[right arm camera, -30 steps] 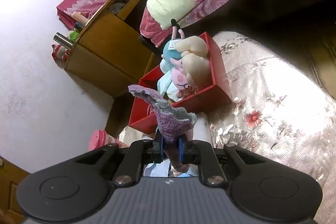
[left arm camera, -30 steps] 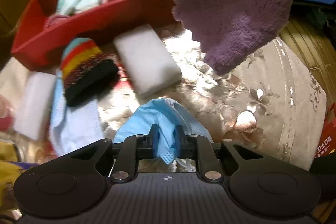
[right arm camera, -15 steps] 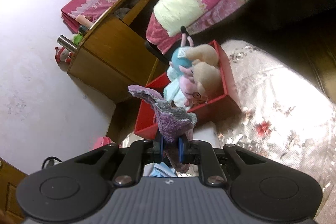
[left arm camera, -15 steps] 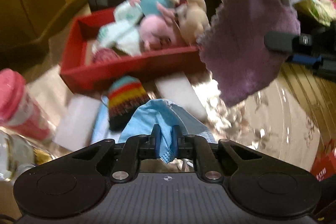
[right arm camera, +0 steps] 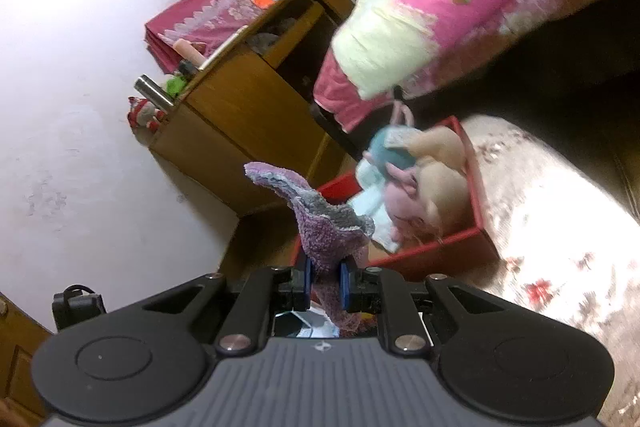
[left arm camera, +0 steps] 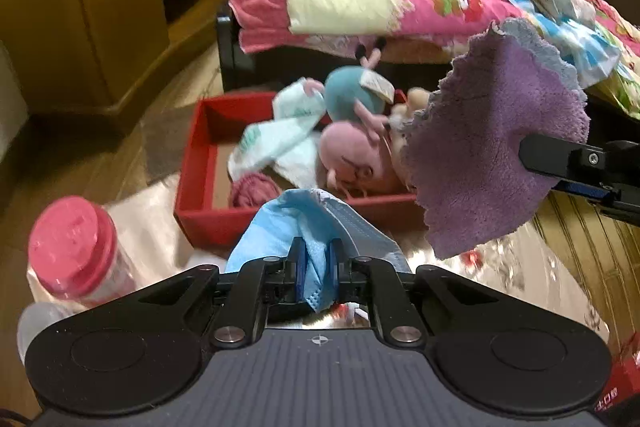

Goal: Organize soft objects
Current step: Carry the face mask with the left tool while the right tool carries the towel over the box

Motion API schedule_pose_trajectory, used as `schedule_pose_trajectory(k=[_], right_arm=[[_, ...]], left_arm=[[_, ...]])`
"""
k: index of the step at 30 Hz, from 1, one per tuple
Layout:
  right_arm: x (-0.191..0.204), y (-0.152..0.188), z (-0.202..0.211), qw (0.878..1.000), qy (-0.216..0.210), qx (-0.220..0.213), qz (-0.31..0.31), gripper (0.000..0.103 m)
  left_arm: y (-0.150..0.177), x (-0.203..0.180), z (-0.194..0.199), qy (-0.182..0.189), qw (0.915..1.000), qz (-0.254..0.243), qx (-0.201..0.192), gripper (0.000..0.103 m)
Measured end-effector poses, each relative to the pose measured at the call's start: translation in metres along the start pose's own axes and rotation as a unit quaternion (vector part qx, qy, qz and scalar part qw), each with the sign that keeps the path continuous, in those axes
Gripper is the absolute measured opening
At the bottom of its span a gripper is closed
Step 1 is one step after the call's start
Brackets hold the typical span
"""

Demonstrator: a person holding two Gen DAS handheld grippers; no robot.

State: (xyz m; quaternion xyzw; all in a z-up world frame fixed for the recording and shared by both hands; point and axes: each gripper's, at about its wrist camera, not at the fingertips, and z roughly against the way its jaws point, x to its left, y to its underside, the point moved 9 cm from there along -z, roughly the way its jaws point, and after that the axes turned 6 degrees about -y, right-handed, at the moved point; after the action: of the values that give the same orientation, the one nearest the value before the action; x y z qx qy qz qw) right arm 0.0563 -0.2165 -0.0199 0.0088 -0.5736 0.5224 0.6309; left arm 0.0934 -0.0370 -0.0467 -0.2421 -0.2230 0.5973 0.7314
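Mask (left arm camera: 316, 227) and purple cloth (left arm camera: 480, 155), pinched in the closed left gripper (left arm camera: 316, 269) and right gripper (right arm camera: 325, 281), have been raised above the red box (left arm camera: 200, 155), ready for deposit.

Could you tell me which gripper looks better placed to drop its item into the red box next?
Probably right: its purple cloth already hangs at the red box edge, while the left gripper holds the blue mask short of it.

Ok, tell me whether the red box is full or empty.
Partly full: the red box holds plush toys at one end, bare floor elsewhere.
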Motion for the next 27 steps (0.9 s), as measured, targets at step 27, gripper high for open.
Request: schedule_pose_trajectory(k=[27], right_arm=[[0.004, -0.048, -0.042, 0.999, 0.014, -0.019, 0.027, 0.0]], left_arm=[[-0.062, 0.019, -0.025, -0.037, 0.9987, 0.016, -0.03, 0.009]])
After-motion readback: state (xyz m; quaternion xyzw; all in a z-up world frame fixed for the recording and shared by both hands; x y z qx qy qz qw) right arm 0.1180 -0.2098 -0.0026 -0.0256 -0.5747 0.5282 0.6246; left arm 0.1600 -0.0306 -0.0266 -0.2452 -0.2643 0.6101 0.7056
